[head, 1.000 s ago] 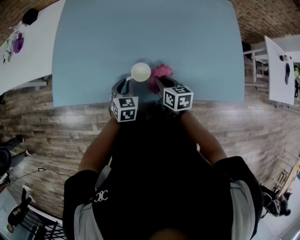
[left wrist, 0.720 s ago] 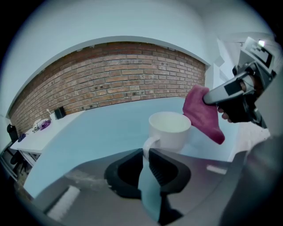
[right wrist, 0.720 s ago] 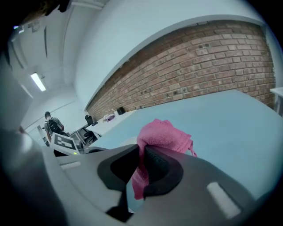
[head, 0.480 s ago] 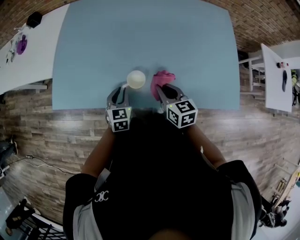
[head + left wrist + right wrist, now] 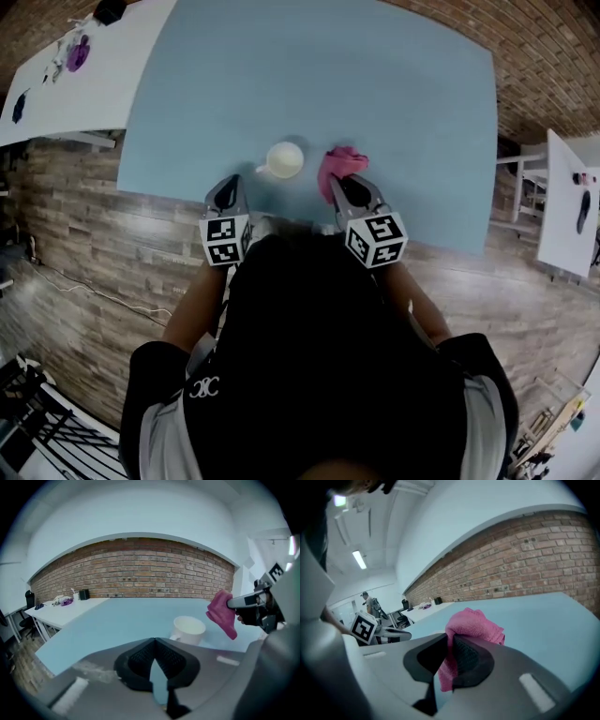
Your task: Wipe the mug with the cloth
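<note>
Mug (image 5: pixel 284 159) first: white and upright, it stands on the near part of the blue counter (image 5: pixel 309 75), with its handle turned left and toward us. Our left gripper (image 5: pixel 228 187) hangs just near of it. Its jaws have just been closing and now meet at the tips with nothing between them. Only bare counter lies between that gripper and the mug.

Our right gripper (image 5: pixel 349 187) is clamped on the pink cloth (image 5: pixel 339 167). The cloth bunches up beyond the jaws and hangs just right of the mug, apart from it.

Around these things the counter carries nothing else that we can see. On the far left stands a white table (image 5: pixel 66 84) with a small purple thing (image 5: pixel 78 52) on it, too small to identify. A second white table (image 5: pixel 567 206) stands on the right.

Below the counter's near edge runs a wood-plank floor (image 5: pixel 94 234). A brick wall (image 5: pixel 136 578) closes the far side of the room. In the right gripper view a person (image 5: pixel 369 603) stands in the distance on the left, under long ceiling lights (image 5: pixel 358 559).
</note>
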`<state>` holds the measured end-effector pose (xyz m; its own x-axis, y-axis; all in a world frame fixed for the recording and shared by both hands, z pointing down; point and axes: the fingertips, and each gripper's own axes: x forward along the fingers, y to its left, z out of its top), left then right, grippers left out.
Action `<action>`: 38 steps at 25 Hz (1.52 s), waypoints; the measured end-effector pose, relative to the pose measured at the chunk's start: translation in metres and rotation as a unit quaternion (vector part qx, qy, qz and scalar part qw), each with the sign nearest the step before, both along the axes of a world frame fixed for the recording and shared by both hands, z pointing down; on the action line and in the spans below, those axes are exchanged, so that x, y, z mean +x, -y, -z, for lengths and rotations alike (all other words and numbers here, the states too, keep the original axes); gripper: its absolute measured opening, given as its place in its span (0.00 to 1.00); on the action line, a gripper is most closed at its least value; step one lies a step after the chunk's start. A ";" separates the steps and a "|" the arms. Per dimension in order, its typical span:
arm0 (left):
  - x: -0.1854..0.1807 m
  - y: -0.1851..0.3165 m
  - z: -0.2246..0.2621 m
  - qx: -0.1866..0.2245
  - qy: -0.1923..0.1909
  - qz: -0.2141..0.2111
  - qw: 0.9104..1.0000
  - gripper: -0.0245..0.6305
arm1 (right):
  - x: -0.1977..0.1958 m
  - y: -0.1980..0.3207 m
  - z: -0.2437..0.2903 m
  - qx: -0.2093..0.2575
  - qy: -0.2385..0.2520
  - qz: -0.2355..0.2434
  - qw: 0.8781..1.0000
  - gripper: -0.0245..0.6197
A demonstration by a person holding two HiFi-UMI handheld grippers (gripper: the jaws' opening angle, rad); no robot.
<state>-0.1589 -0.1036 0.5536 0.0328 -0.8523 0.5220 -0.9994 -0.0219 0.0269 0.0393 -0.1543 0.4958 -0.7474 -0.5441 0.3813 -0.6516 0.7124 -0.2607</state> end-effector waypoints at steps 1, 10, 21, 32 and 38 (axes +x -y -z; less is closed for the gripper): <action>0.004 0.000 0.004 0.002 -0.005 -0.006 1.000 0.05 | 0.000 0.001 0.005 0.027 -0.003 0.009 1.000 0.10; 0.003 -0.009 0.021 0.015 -0.002 0.005 1.000 0.05 | -0.010 0.000 0.002 0.050 0.021 0.068 0.996 0.10; -0.067 -0.004 0.020 0.012 -0.002 -0.045 0.999 0.05 | -0.011 -0.002 -0.013 0.024 0.013 -0.087 0.996 0.10; -0.144 -0.007 0.027 0.061 -0.029 -0.215 0.974 0.05 | -0.077 -0.078 -0.017 0.028 -0.010 -0.316 0.948 0.10; -0.157 -0.025 0.028 0.046 -0.044 -0.263 0.963 0.05 | -0.110 -0.116 0.004 0.036 0.000 -0.362 0.932 0.10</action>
<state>-0.3156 -0.0790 0.5255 0.5134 -0.7479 0.4207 -0.8431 -0.5310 0.0849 -0.0704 -0.0382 0.4914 -0.1754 -0.9296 0.3241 -0.9680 0.1028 -0.2291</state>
